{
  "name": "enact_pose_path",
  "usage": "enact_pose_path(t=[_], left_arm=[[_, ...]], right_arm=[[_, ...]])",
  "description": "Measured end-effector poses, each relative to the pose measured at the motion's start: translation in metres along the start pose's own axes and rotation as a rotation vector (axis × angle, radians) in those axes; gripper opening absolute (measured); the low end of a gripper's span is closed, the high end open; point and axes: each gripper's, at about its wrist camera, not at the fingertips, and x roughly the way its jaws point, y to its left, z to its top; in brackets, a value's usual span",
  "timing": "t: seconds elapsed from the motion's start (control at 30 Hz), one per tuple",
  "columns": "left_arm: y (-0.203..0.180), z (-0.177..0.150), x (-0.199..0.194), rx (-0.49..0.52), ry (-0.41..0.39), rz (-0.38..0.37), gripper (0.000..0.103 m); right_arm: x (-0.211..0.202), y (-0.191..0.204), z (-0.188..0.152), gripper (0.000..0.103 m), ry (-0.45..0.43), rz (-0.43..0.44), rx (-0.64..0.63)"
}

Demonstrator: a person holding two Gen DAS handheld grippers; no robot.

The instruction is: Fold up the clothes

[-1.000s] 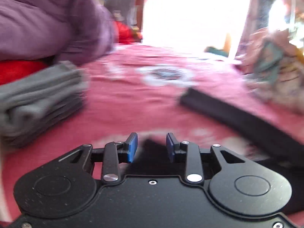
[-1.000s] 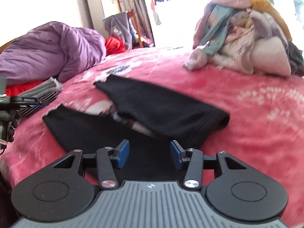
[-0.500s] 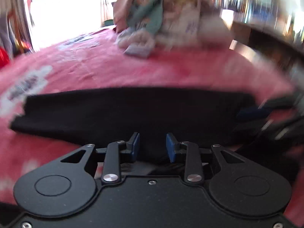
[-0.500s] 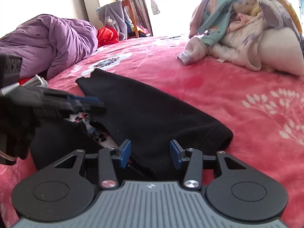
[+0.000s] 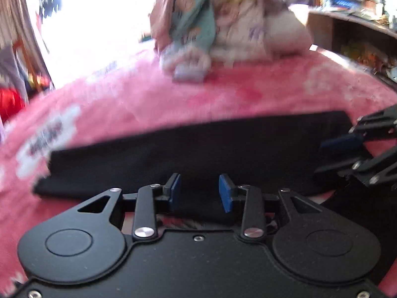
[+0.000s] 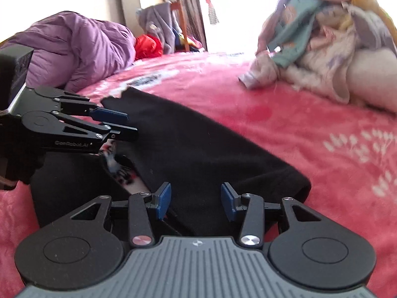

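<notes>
A black garment lies partly folded on the pink blanket; it also shows in the left wrist view as a long dark band. My left gripper is open, low over the near edge of the garment; it also shows from the side in the right wrist view. My right gripper is open, low over the garment's near end; it also shows in the left wrist view at the right edge. Neither holds cloth.
A pile of unfolded clothes sits at the far right of the bed and also shows in the left wrist view. A purple duvet and a red item lie at the far left. A shelf stands beyond the bed.
My left gripper swung round from facing the duvet and grey folded stack and now faces the black garment beside the right gripper. The right gripper moved in closer over the garment.
</notes>
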Motion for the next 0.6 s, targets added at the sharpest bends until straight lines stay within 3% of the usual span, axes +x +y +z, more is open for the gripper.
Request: enact_pose_path(t=[0.1,0.2,0.27,0.33,0.37,0.43,0.5,0.6], left_arm=[[0.011,0.004,-0.003,-0.063,-0.017,-0.014,0.042],[0.033,0.006,-0.015,-0.185,-0.087,-0.048,0.040],[0.043,0.005,-0.011,-0.226,-0.092,-0.007,0.040],[0.051,0.003,0.006,-0.263,-0.029,0.068,0.042],[0.059,0.002,0.008,-0.310,-0.028,0.069,0.042],[0.072,0.002,0.005,-0.394,-0.050,0.067,0.039],[0.080,0.005,-0.006,-0.390,-0.104,0.106,0.038],[0.098,0.005,-0.007,-0.484,-0.156,0.039,0.039]], right_arm=[[-0.002,-0.003,0.005,0.044,-0.002,0.006,0.020],[-0.018,-0.010,0.007,0.044,-0.050,0.026,0.048],[-0.029,-0.016,0.009,0.044,-0.072,0.012,0.051],[-0.033,-0.025,0.013,0.045,-0.075,-0.012,0.064],[-0.033,-0.031,0.014,0.046,-0.072,-0.024,0.074],[-0.033,-0.042,0.017,0.046,-0.065,-0.041,0.083],[-0.032,-0.051,0.020,0.047,-0.067,-0.048,0.076],[-0.029,-0.064,0.016,0.051,-0.073,-0.066,0.104]])
